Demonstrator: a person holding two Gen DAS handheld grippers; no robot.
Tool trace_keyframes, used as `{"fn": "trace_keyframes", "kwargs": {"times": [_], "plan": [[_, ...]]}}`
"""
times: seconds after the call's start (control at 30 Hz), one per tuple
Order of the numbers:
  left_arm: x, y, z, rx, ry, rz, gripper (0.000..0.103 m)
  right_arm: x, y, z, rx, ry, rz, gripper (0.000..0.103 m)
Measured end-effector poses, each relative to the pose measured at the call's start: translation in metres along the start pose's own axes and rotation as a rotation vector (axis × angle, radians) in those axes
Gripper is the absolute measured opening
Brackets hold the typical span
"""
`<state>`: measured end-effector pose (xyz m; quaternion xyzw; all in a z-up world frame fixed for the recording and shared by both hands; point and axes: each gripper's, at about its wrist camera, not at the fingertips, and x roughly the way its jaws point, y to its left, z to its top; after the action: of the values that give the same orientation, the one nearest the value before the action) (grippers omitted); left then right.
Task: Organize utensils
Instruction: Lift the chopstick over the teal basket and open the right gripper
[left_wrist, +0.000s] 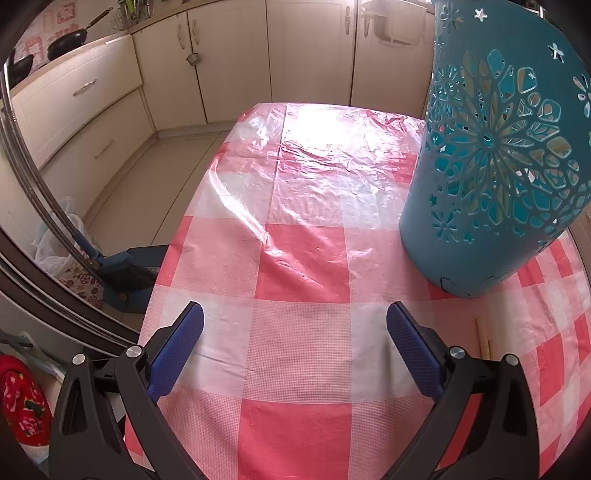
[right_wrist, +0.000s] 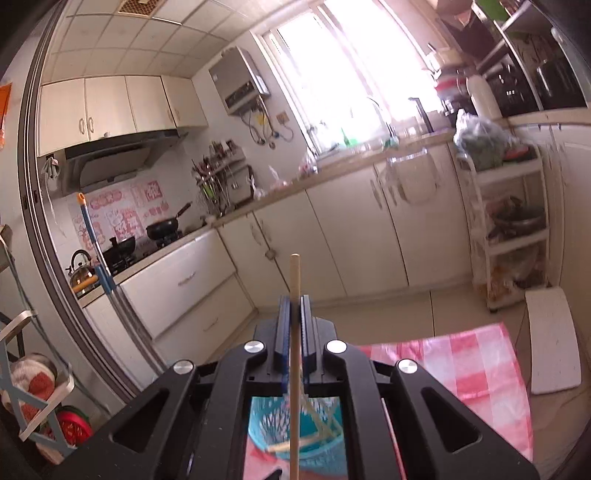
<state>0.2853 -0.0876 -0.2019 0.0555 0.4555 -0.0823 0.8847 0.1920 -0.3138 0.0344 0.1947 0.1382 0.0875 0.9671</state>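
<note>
A single pale wooden chopstick is clamped between the closed blue pads of the right gripper, raised above the teal perforated plastic utensil holder, in which further chopsticks are seen. In the left wrist view the holder stands upright on the pink-and-white checked plastic tablecloth. The left gripper is held wide apart over the cloth, nothing between its pads. Two more chopsticks lie beside its right finger
</note>
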Motion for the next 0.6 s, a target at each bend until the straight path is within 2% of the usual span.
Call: {"fn": "trace_keyframes", "kwargs": {"times": [0.1, 0.2, 0.33, 0.6], "plan": [[0.0, 0.0, 0.0, -0.002, 0.0, -0.003, 0.095, 0.024, 0.013, 0.012, -0.047, -0.077, -0.047, 0.006], [-0.001, 0.0, 0.0, -0.004, -0.003, -0.006, 0.095, 0.049, 0.016, 0.002, -0.101, -0.112, -0.129, 0.006], [-0.003, 0.002, -0.001, -0.008, -0.009, -0.01, 0.095, 0.07, 0.008, -0.029, -0.157, -0.077, -0.204, 0.006], [-0.004, 0.002, -0.002, -0.008, -0.01, -0.006, 0.095, 0.07, -0.009, -0.069, -0.18, 0.014, -0.227, 0.006]]}}
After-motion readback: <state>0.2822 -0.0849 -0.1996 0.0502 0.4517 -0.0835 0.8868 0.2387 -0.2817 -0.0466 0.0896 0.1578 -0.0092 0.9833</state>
